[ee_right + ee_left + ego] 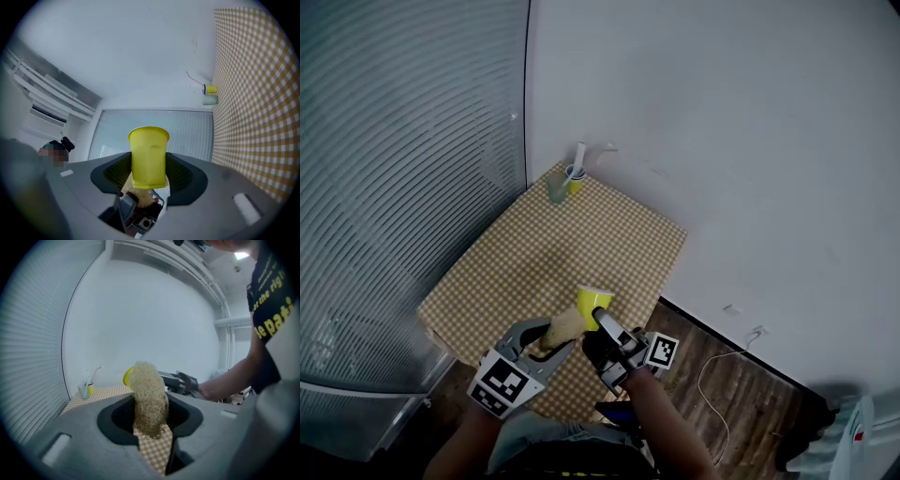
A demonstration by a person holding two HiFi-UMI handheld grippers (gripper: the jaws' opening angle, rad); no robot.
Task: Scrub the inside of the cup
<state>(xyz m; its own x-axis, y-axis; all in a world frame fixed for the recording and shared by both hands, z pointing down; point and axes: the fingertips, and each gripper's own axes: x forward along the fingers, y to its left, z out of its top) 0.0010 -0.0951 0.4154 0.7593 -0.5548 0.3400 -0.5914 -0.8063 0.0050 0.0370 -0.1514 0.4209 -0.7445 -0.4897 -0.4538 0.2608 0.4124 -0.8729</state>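
left gripper [150, 422] clamped on a coarse, fibrous tan scrubber [148, 397]. right gripper [149, 177] clamped on a smooth, tapered yellow plastic cup [149, 157], held just beside the scrubber over the near edge of a table [534, 253] covered in yellow-and-white checked cloth. around it: plain white wall [722, 131], ribbed grey blinds [394, 141], dark wood floor [717, 380].
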